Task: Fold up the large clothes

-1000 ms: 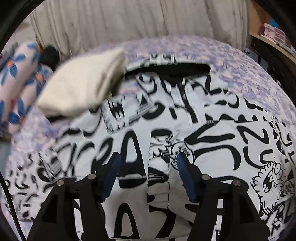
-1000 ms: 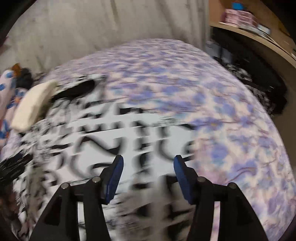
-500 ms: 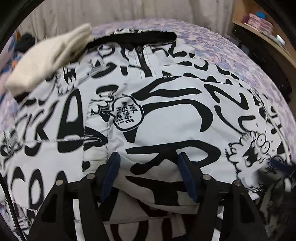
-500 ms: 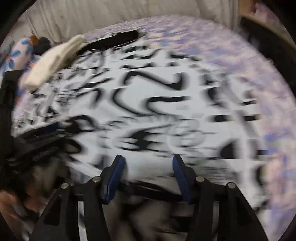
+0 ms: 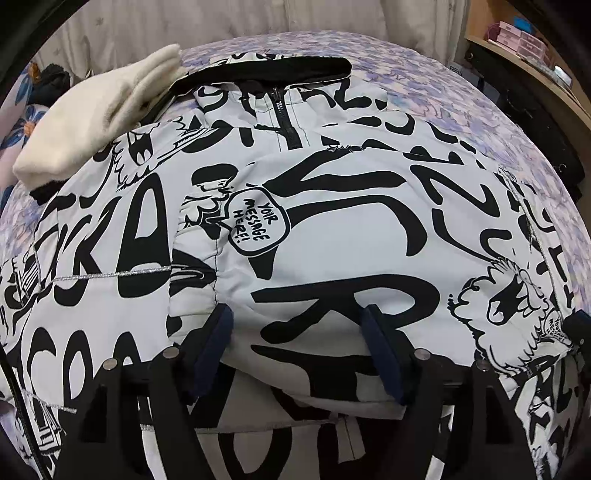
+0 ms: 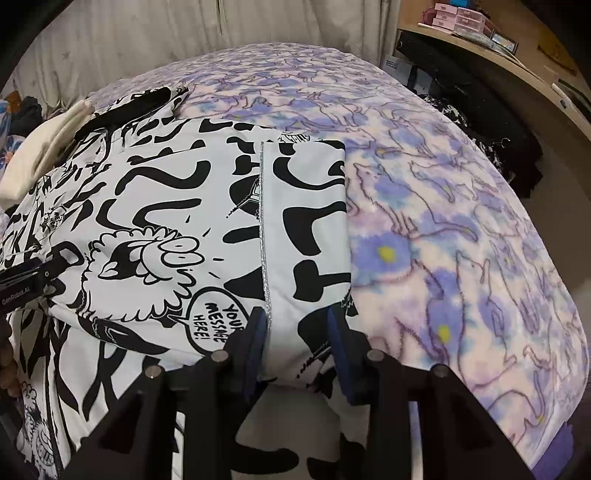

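A large white jacket (image 5: 332, 206) with black graffiti print lies spread on the bed, black collar and zip at the far end. My left gripper (image 5: 297, 347) is open, its fingers straddling a folded edge of the jacket near me. In the right wrist view the jacket (image 6: 177, 221) fills the left half. My right gripper (image 6: 297, 339) has its jaws narrowed around the jacket's right fold by the silver seam; fabric bunches between the pads.
A purple and pink fleece blanket (image 6: 443, 206) covers the bed. A folded cream garment (image 5: 96, 114) lies at the jacket's far left. A wooden shelf with pink boxes (image 6: 458, 22) and dark items stand at the right.
Both grippers have moved forward over the jacket. The right gripper's jaws have narrowed onto the jacket's right fold. The views have steadied after blur.
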The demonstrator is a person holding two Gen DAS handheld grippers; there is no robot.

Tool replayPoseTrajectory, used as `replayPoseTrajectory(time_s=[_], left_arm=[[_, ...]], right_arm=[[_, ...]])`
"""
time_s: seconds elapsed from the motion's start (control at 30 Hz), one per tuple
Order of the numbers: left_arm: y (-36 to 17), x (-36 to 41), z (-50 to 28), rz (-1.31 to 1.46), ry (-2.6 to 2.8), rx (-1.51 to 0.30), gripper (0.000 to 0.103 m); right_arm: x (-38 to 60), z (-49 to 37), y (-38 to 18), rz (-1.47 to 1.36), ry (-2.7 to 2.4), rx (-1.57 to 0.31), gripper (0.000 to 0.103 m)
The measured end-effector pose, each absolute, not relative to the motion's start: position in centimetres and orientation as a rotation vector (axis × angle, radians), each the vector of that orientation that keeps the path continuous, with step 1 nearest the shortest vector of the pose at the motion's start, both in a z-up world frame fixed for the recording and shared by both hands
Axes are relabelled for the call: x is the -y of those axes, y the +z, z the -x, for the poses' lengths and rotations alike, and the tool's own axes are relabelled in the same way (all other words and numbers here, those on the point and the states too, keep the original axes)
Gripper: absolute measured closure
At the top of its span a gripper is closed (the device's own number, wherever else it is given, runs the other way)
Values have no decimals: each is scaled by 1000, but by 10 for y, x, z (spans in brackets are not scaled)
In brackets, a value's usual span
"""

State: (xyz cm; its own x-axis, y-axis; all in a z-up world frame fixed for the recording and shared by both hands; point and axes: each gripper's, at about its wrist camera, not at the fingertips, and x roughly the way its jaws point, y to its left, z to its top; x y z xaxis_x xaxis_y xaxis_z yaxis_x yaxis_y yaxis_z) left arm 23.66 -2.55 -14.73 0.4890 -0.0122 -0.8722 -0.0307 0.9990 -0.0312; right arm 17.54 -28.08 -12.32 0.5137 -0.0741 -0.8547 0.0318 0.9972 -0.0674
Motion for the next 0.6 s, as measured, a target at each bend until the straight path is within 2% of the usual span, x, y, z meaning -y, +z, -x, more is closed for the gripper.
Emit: replayPoseTrajectory(time_s=[0.3, 0.4, 0.5, 0.6], left_arm=[[-128, 30, -219, 59, -1, -1059, 27], [-120, 32, -210, 62, -2, -1053, 20], [-114, 33, -202, 62, -7, -1048, 19], [-108, 33, -191, 59, -19, -1038, 10]], right_arm=[[281, -159, -107, -59, -29, -1028, 64], [277, -153, -104, -71, -17, -1033, 64], [273, -146, -101, -80, -8, -1035, 64], [270, -138, -99, -85, 0, -1033, 64]])
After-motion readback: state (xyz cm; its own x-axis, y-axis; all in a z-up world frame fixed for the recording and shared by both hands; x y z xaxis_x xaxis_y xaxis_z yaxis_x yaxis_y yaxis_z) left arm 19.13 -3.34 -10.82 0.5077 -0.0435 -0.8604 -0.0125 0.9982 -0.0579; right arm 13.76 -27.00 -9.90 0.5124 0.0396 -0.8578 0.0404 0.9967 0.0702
